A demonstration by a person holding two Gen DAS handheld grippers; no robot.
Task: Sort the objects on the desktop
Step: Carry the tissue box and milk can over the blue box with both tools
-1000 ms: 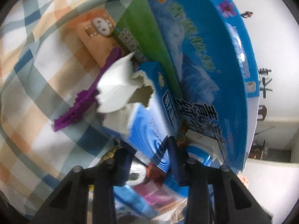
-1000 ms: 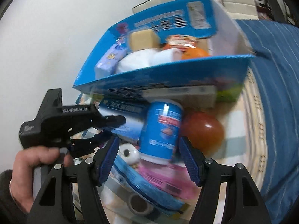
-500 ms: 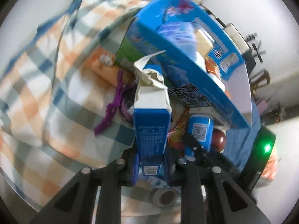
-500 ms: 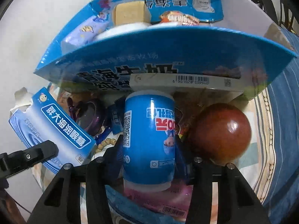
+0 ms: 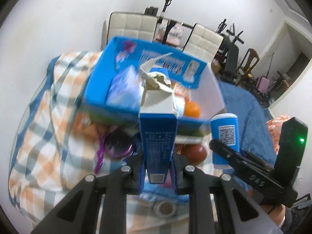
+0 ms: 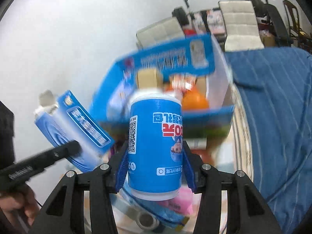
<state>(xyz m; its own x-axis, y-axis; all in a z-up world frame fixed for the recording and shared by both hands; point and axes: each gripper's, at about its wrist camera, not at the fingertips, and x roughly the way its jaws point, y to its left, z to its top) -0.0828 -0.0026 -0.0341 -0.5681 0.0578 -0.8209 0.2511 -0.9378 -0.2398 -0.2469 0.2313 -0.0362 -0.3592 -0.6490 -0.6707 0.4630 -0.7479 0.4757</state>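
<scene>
My left gripper (image 5: pixel 158 172) is shut on a torn-open blue carton (image 5: pixel 158 136) and holds it upright above the table, in front of the big blue cardboard box (image 5: pixel 109 81). My right gripper (image 6: pixel 155 170) is shut on a blue can (image 6: pixel 155 148) with a white rim, lifted clear of the table, printed label upside down. The can also shows in the left wrist view (image 5: pixel 224 136), and the carton in the right wrist view (image 6: pixel 74 128). The box (image 6: pixel 206 115) holds an orange (image 6: pixel 195 101), a tan block (image 6: pixel 149 77) and packets.
On the checked cloth (image 5: pixel 39 136) lie a purple round case (image 5: pixel 119 142), a purple comb (image 5: pixel 99 156), a dark red fruit (image 5: pixel 195 152), a tape roll (image 5: pixel 164 207) and a pink packet (image 6: pixel 179 202). A blue striped cloth (image 6: pixel 273 117) covers the right side. Chairs (image 5: pixel 132 27) stand behind.
Both grippers have risen with their loads: the carton and the can have come up from table level to the height of the box rim. The right gripper closed on the can a second ago.
</scene>
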